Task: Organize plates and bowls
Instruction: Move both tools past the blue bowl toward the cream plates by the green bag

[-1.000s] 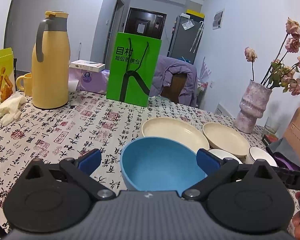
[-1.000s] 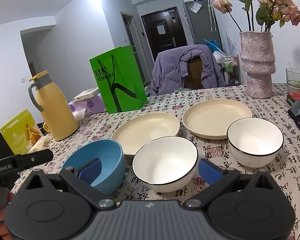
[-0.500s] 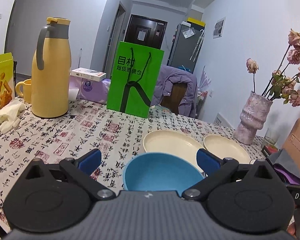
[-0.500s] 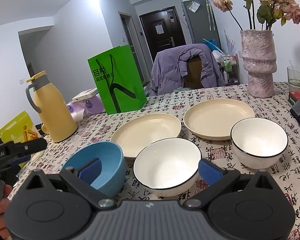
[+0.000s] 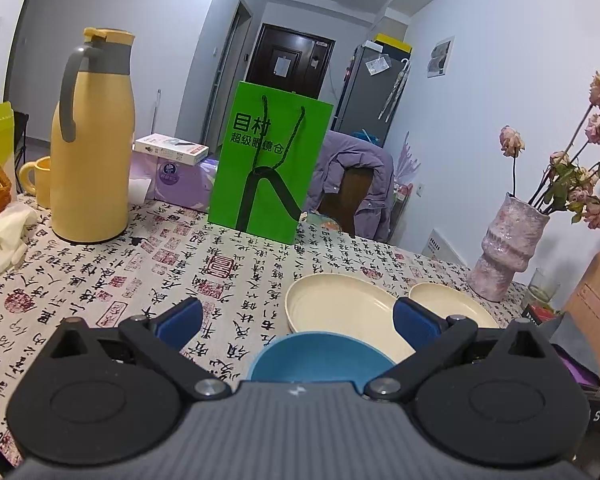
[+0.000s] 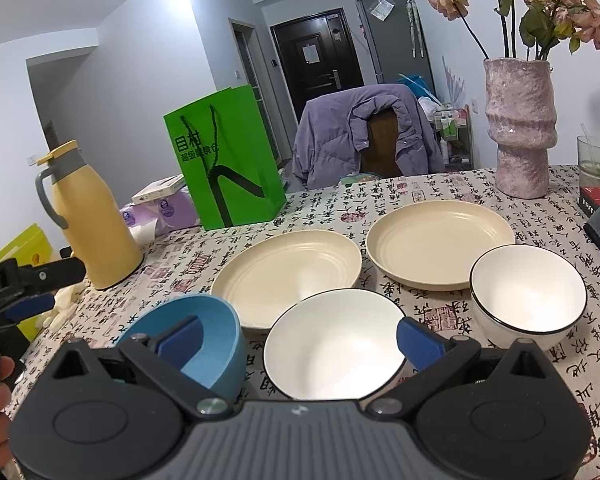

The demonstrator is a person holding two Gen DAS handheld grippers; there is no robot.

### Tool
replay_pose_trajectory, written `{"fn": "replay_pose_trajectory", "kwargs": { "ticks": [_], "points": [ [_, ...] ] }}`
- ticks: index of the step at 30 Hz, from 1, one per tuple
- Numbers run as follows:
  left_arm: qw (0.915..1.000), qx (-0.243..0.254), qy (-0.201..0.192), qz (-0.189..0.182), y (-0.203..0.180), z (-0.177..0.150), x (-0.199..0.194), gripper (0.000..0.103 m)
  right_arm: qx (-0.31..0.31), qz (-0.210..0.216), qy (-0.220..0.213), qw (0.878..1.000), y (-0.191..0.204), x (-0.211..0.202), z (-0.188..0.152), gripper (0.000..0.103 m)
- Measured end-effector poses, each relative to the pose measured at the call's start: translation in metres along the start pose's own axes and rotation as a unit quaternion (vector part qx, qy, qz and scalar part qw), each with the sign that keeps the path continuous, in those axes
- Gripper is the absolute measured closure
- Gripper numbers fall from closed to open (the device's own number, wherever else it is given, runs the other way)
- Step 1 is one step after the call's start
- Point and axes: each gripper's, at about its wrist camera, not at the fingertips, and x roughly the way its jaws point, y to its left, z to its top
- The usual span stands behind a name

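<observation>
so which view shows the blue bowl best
The right wrist view: the blue bowl shows its rim, inside and outer wall beside the white bowl, partly behind one finger. The left wrist view shows only its far rim and some of its inside above the gripper body.

Glossy white bowls; matt cream plates; rough pink vase; printed cloth tablecloth.
</observation>
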Motion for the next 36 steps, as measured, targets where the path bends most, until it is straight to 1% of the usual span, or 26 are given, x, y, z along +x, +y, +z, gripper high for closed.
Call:
{"fn": "replay_pose_trajectory", "kwargs": {
  "ticks": [5,15,19,26,32,36],
  "points": [
    [0.9999,-0.012,0.007,-0.008,0.005,0.009,0.011,0.0,0.003,-0.005,0.003,1.0,0.0,0.009,0.006,0.0],
    [0.9996,-0.016,0.018,-0.012,0.008,0.023,0.03,0.0,-0.002,-0.011,0.001,1.0,0.005,0.021,0.022,0.0],
    [0.9995,-0.018,0.023,-0.012,0.009,0.029,0.036,0.0,0.005,-0.014,0.004,1.0,0.004,0.028,0.028,0.0],
    [0.9989,-0.027,0.028,-0.025,0.01,0.041,0.046,0.0,0.014,-0.019,0.007,1.0,0.001,0.035,0.035,0.0],
    [0.9984,-0.024,0.035,-0.037,0.011,0.051,0.054,0.0,0.017,-0.026,0.007,0.999,-0.001,0.042,0.043,0.0],
    [0.9982,-0.021,0.042,-0.037,0.011,0.057,0.061,0.0,0.021,-0.027,0.011,0.999,-0.001,0.048,0.048,0.0]
  ]
}}
